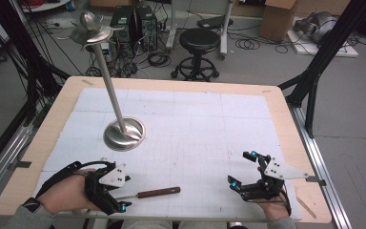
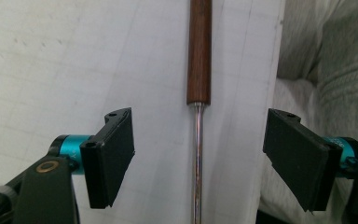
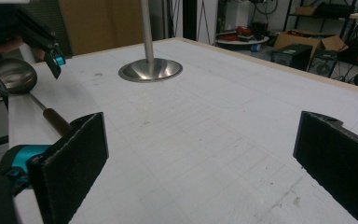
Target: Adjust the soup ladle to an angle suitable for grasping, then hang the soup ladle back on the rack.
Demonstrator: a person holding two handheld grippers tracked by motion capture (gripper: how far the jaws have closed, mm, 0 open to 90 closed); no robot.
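Now the left gripper (image 1: 122, 192) sits low at the near left of the worktop (image 1: 276, 102), jaws spread wide either side of a ladle's (image 1: 147, 193) thin metal shaft without touching it. From the left gripper view that shaft (image 2: 197, 158) runs straight up the gap into the brown wooden handle (image 2: 199, 51). Over in the right gripper view, the shiny bowl (image 3: 13, 75) gleams by the far gripper. Meanwhile the right gripper (image 1: 243, 169) rests at the near right, jaws wide, holding nothing. Farther back, left of centre, stands a steel stand (image 1: 124, 133), its pole leaning up from a round base.
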